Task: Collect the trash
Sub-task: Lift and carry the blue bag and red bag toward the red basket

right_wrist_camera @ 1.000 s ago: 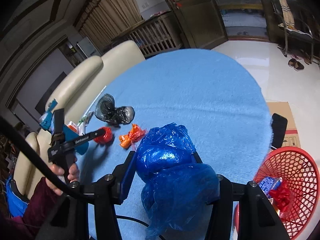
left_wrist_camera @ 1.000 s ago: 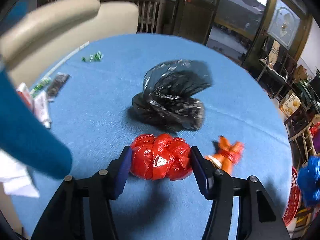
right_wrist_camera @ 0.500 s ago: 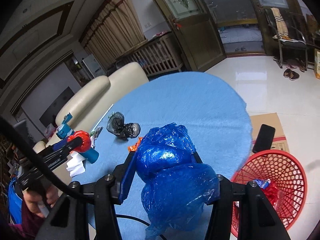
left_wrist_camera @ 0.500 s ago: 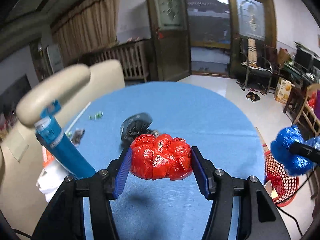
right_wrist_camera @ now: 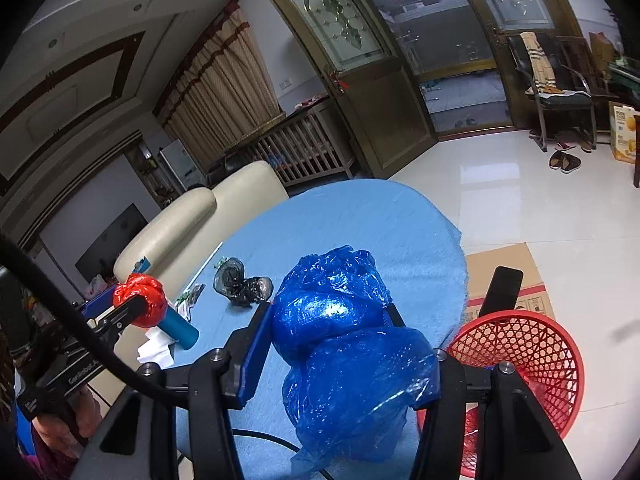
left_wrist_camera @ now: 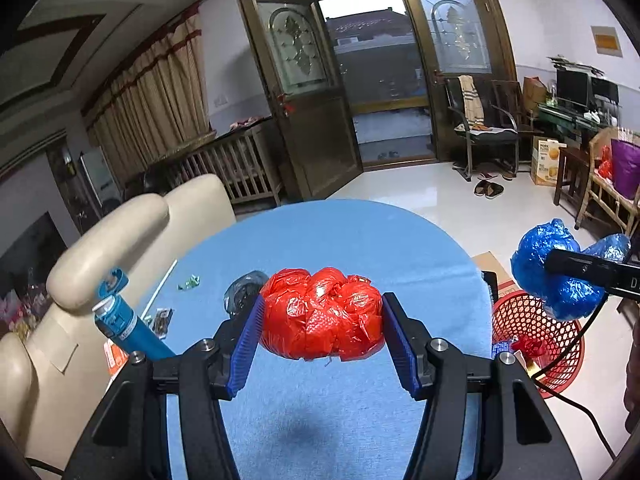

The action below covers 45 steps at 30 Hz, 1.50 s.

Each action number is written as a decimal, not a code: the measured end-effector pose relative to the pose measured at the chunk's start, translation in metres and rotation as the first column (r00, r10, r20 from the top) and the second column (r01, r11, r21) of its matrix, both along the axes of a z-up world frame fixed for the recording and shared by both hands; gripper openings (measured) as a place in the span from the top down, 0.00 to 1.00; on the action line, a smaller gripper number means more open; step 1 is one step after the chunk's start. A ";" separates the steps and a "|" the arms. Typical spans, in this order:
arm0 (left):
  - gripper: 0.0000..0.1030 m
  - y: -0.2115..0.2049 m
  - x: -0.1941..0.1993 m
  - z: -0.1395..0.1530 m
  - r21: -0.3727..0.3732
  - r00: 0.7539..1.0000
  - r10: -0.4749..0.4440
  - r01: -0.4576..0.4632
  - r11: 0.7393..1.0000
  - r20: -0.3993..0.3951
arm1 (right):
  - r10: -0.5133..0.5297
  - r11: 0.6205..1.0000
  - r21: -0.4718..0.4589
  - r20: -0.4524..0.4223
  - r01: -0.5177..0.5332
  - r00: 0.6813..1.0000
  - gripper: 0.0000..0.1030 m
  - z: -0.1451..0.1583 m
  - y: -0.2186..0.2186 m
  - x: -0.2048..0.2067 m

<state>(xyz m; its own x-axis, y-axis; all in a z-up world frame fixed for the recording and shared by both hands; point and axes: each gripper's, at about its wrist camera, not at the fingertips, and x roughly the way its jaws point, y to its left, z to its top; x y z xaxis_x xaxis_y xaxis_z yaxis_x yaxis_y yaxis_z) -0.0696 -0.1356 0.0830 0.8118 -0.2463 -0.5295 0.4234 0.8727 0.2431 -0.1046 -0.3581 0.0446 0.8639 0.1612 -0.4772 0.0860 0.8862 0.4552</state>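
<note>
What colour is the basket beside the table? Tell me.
Red, an open lattice weave. The basket shows best in the right wrist view, on the floor by the table.

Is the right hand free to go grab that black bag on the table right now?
Probably not yet. The right tongs are already shut on the blue bag, so nothing else fits between them. The black bag lies in the open on the table; dropping the blue bag into the red basket first would free them.

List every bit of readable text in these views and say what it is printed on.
"GenRobot.AI", as best it reads, on the side of the left gripper, seen from the right wrist view.
"D", cut off at the frame edge, on the right gripper in the left wrist view.
Orange carton by the chairs: print too small to read.
Cardboard beside the red basket: markings too blurred.
Blue bottle label: unreadable.
</note>
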 end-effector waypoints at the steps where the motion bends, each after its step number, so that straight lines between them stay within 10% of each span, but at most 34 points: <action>1: 0.41 -0.001 0.000 0.000 0.001 1.000 -0.001 0.001 1.000 0.000 | -0.003 1.000 0.001 0.002 0.003 1.000 0.45 0.000 -0.003 -0.002; 45: 0.41 -0.084 -0.029 -0.015 0.152 0.991 -0.132 0.133 0.979 -0.015 | -0.131 0.986 0.109 0.015 0.129 0.991 0.45 -0.013 -0.073 -0.049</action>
<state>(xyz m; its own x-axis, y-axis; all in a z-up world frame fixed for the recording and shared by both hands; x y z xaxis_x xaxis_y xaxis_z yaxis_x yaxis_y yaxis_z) -0.0990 -0.2198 0.0679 0.7749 -0.2677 -0.5726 0.5342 0.7616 0.3668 -0.1535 -0.4313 0.0312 0.8908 0.0965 -0.4440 0.1862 0.8138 0.5505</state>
